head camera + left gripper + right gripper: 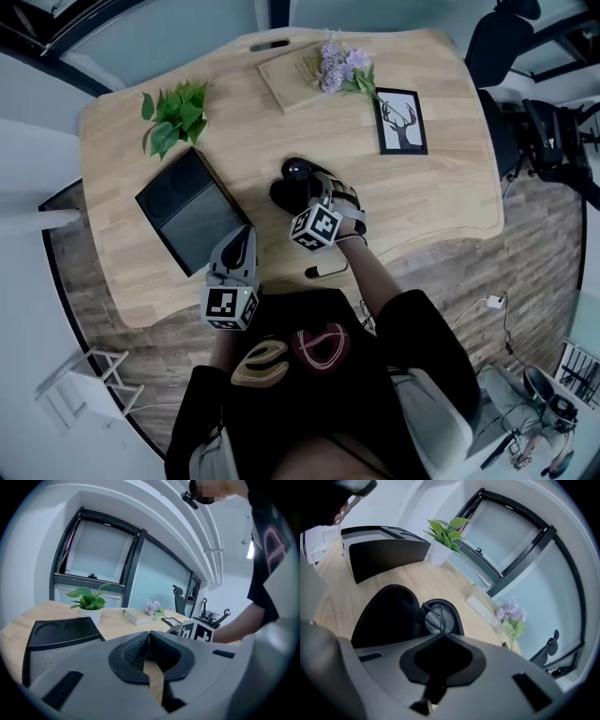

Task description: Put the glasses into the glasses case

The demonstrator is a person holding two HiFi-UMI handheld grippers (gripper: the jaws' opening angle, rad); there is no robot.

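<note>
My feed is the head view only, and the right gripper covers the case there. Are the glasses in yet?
Observer: In the right gripper view, one lens of the glasses sits inside the open glasses case.
Operator: Is the right gripper holding them?
Observer: Yes. The right gripper has its jaws together on a thin temple arm of the glasses.
Operator: And is the left one carrying anything?
Observer: No. In its own view, the left gripper has its jaws shut with nothing between them.
</note>
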